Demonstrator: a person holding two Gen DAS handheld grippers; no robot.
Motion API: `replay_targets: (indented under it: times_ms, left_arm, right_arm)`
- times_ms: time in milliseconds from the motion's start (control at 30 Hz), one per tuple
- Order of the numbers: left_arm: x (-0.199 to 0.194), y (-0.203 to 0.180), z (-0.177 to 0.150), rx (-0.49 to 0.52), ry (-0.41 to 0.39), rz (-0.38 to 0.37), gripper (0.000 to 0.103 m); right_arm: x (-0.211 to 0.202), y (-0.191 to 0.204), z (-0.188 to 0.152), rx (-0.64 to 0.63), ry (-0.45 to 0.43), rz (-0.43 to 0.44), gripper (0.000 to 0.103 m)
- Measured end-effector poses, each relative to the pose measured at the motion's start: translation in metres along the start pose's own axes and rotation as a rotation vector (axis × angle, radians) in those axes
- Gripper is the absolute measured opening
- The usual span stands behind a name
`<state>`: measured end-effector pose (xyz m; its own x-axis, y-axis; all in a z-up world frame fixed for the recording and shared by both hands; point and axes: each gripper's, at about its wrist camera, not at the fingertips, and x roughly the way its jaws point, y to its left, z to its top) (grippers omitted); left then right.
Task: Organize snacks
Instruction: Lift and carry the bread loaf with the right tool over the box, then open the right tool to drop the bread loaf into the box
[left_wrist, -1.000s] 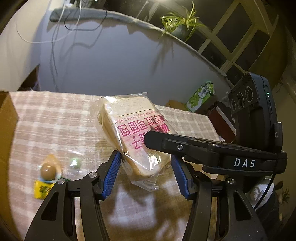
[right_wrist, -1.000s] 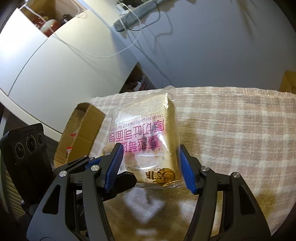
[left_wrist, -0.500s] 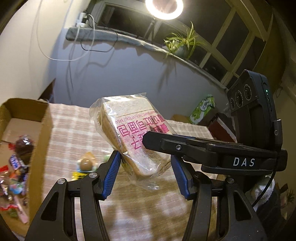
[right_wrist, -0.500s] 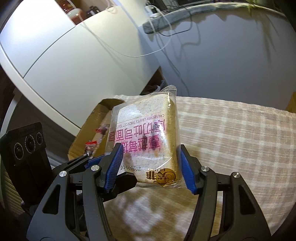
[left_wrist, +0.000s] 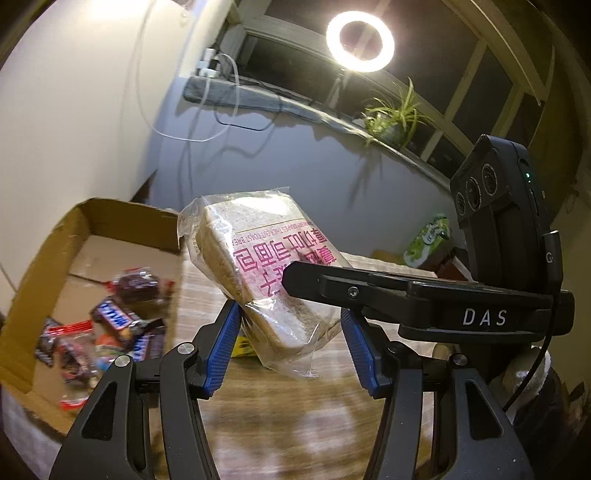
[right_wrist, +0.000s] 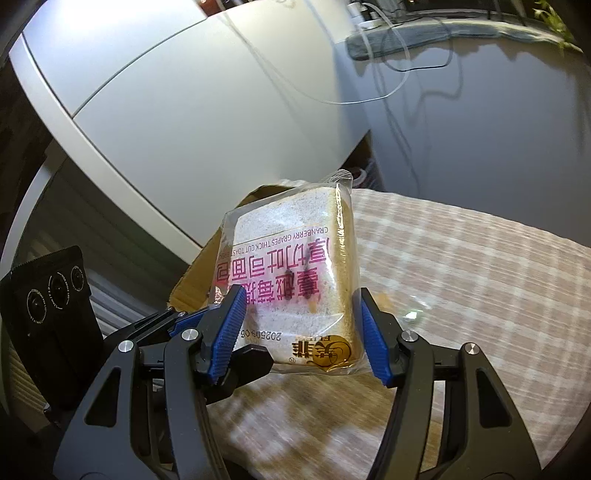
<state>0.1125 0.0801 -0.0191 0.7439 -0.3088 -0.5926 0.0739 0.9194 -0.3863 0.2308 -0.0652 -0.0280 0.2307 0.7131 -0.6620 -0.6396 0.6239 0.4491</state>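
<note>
A: Where does the bag of sliced toast bread (left_wrist: 258, 273) sit relative to the cardboard box (left_wrist: 92, 258)?

B: Just to the right of the box's open mouth and lifted clear of the checked worktop (right_wrist: 480, 273). Both grippers hold it: the left gripper (left_wrist: 291, 350) has its fingers (left_wrist: 221, 347) about half open, pressed on the bag's lower end, and the right gripper (right_wrist: 299, 332) clamps the same end from the other side. The bag's long axis runs away from the fingers, up and slightly left, toward the box.

A: Which hand is nearer the box?

B: The left one; the box lies on its side, with candy bars (left_wrist: 114, 317) already inside.

A: And against the earlier frame?

B: A second ago the left view showed only a sliver of the box and a yellow egg-shaped snack on the worktop. Now the box interior fills the left of that view, so the bag has travelled toward it. The grip has not changed.
</note>
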Motion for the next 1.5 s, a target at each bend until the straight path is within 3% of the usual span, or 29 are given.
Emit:
replay_targets:
  times_ms: [900, 1200, 1400, 1500]
  left_arm:
    - [-0.037, 0.103, -0.017, -0.133, -0.019, 0.145, 0.055]
    - [-0.033, 0.110, -0.016, -0.144, -0.012, 0.167, 0.055]
    - [-0.031, 0.109, -0.017, -0.129, -0.010, 0.202, 0.054]
    - [-0.032, 0.110, -0.018, -0.131, -0.014, 0.202, 0.053]
  right_arm:
    - [0.120, 0.075, 0.016, -0.081, 0.144, 0.088, 0.062]
    - [0.135, 0.080, 0.017, -0.094, 0.169, 0.083, 0.062]
    - [0.134, 0.083, 0.018, -0.111, 0.148, 0.029, 0.063]
    - [0.129, 0.080, 0.019, -0.097, 0.136, 0.025, 0.072]
